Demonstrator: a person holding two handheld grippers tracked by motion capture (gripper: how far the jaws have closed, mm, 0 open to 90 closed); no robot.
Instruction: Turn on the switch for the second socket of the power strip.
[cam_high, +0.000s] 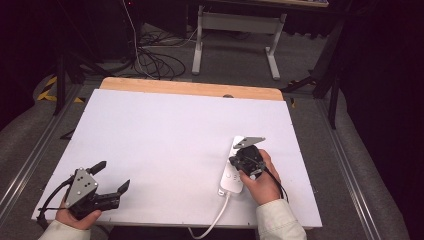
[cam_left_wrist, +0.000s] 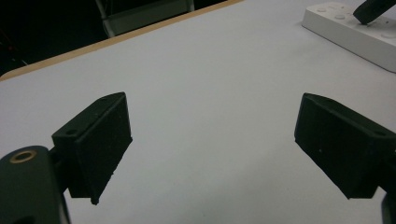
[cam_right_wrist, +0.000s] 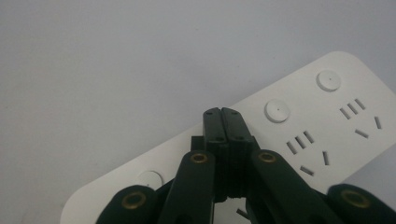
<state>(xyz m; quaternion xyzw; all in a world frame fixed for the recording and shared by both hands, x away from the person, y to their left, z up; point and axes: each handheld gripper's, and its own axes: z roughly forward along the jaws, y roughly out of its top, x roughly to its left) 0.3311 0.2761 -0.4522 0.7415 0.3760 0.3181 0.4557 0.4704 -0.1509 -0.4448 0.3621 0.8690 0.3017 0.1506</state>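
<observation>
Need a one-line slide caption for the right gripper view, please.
Right gripper, jaws shut, tips down over a white power strip with round buttons, on the white table.

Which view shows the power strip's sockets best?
The right gripper view: the power strip lies close below, socket slots and round buttons sharp, shut jaws over its middle. The high view shows the whole strip small, partly under the right gripper. The left gripper view catches one end at the top right.

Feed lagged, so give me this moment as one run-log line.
right gripper: jaws shut, tips over power strip, by a round button | left gripper: jaws open, nothing between, above white table
</observation>
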